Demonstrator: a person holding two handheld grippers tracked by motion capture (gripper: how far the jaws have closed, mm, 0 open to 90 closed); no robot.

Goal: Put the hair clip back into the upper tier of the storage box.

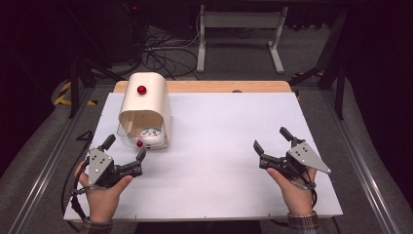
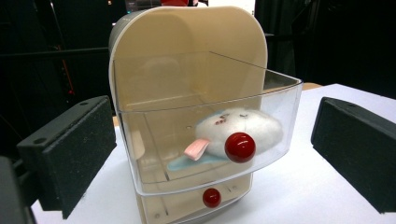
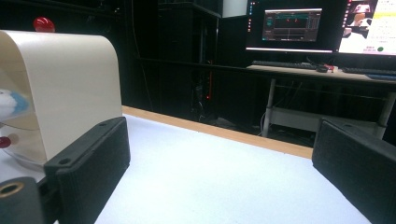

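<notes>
A: Where does the plush toy [image 2: 238,127] lie?

B: Inside the upper clear drawer [image 2: 154,177] of the cream drawer cabinet [image 1: 145,100], which stands on the far left part of the desk [image 1: 219,161]. That drawer is pulled out toward the person; its red knob [image 2: 239,147] sits on the front wall, right before the toy. A lower drawer with a smaller red knob [image 2: 211,197] looks pushed in.

A: And which claw is nearer?

B: The left claw [image 1: 125,152], plainly. It sits just in front of the open drawer, a little to the near left of it, jaws spread wide and holding nothing. In the left gripper view the drawer front stands straight ahead between the two jaws, not touching either.

A: The other one?

B: The right claw [image 1: 272,144] is well apart, over the right half of the desk, also gaping and empty; from the right gripper view the cabinet lies off to its left.

A: So the coming move turns on?

B: Probably the drawer's slide axis, which runs from the cabinet straight toward the left claw, so a push or a reach into it would go forward along that line
</notes>
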